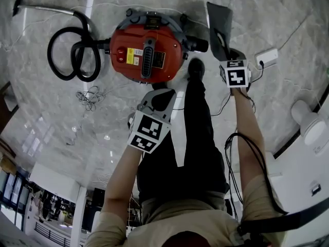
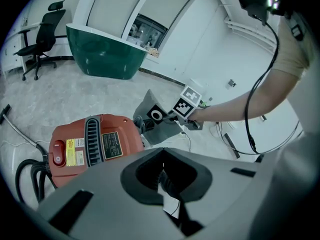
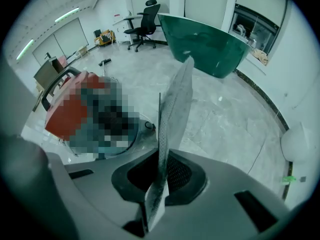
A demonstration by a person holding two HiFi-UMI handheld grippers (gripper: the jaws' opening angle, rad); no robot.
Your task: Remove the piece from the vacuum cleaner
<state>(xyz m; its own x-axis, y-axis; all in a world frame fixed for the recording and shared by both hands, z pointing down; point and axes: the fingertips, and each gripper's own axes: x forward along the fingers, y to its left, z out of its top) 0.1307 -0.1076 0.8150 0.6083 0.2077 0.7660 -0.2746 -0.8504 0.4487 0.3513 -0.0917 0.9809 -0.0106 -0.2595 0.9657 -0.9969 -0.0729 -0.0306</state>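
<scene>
Right gripper (image 1: 230, 55) clenched on the flat grey piece (image 1: 220, 27), held on edge just beside the red vacuum cleaner (image 1: 146, 53), at its side port; left gripper (image 1: 154, 98) jaws closed together, empty, close by the cleaner's near edge.

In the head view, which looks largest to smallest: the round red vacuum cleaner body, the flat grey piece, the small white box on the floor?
1. Round red vacuum cleaner body.
2. Flat grey piece; nearer the camera, so enlarged.
3. Small white box.
</scene>
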